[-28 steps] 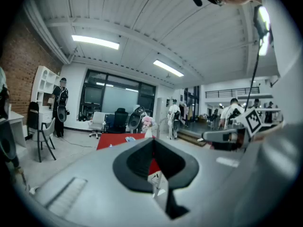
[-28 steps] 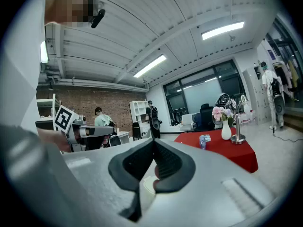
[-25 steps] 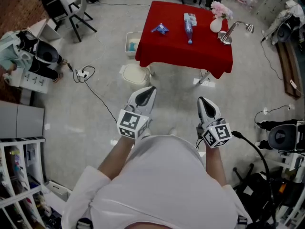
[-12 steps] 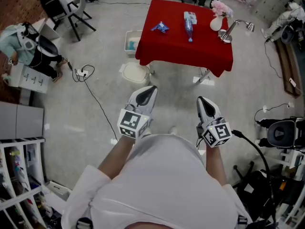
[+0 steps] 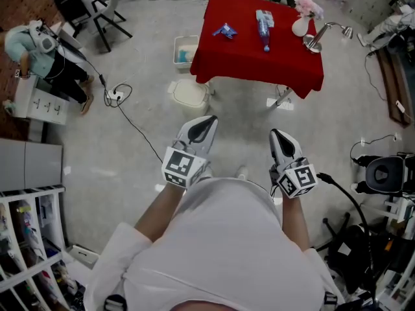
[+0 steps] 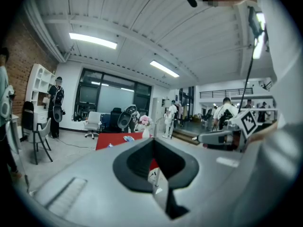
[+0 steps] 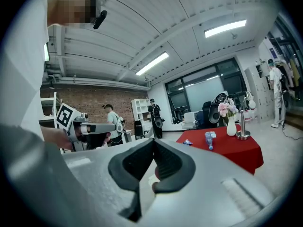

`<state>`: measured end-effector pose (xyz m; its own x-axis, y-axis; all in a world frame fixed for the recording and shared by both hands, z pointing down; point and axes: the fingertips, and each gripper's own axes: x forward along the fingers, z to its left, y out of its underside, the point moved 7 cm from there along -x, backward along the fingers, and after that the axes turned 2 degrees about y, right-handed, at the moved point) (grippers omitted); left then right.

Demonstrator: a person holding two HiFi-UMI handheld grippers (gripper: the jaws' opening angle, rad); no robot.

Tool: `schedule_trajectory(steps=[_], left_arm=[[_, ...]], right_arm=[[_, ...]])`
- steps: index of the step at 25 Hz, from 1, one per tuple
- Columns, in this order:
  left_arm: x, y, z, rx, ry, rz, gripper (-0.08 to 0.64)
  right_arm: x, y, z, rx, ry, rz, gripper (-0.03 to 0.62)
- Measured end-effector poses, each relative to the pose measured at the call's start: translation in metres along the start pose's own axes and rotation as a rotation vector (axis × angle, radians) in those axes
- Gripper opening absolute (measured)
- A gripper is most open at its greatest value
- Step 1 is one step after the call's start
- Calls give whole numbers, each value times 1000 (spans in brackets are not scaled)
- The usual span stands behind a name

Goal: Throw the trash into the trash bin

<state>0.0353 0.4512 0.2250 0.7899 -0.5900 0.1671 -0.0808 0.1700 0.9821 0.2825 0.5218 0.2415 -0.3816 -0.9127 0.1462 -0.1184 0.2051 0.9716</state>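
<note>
Both tongs are closed narrow and empty: the left gripper (image 5: 205, 122) has its jaws pressed together with nothing between them, confirmed in the left gripper view (image 6: 152, 148). Same for the right gripper (image 5: 278, 135), pads meeting and nothing held (image 7: 154, 148). Both are held level in front of the person's white shirt (image 5: 220, 251), apart from each other, pointing to 12 o'clock.

The trash is on the red table (image 5: 259, 63) at 12 o'clock, well apart from both grippers. A blue wrapper (image 5: 225, 30) lies near the table's left edge and a plastic bottle (image 5: 264, 28) lies mid-table. A vase of pink flowers (image 5: 303, 19) and a metal lamp (image 5: 319, 39) sit at the far right corner.

A white round bin (image 5: 190, 94) stands on the floor at 11 o'clock, just off the table's near left corner. An open white box (image 5: 186, 49) sits beside the left edge; I cannot tell which one is the trash bin.

Bare grey floor lies open from the grippers to the table's near edge. A cable (image 5: 133, 125) runs at 10 o'clock, a white shelf (image 5: 26, 238) is at 8, and black gear (image 5: 384, 173) is at 3
</note>
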Motion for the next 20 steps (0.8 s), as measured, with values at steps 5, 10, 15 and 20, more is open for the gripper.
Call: schedule_trajectory(steps=[5, 10, 15, 20], left_arm=[[-21, 8, 17, -2, 28, -4, 3], [-40, 15, 36, 0, 29, 20, 3], [-52, 20, 50, 0, 26, 25, 3], [-57, 20, 56, -21, 27, 34, 3]], right_arm=[[12, 7, 25, 7, 10, -2, 0], [21, 11, 47, -1, 28, -3, 0], [27, 14, 60, 12, 43, 1, 0], [34, 17, 63, 4, 21, 20, 0]])
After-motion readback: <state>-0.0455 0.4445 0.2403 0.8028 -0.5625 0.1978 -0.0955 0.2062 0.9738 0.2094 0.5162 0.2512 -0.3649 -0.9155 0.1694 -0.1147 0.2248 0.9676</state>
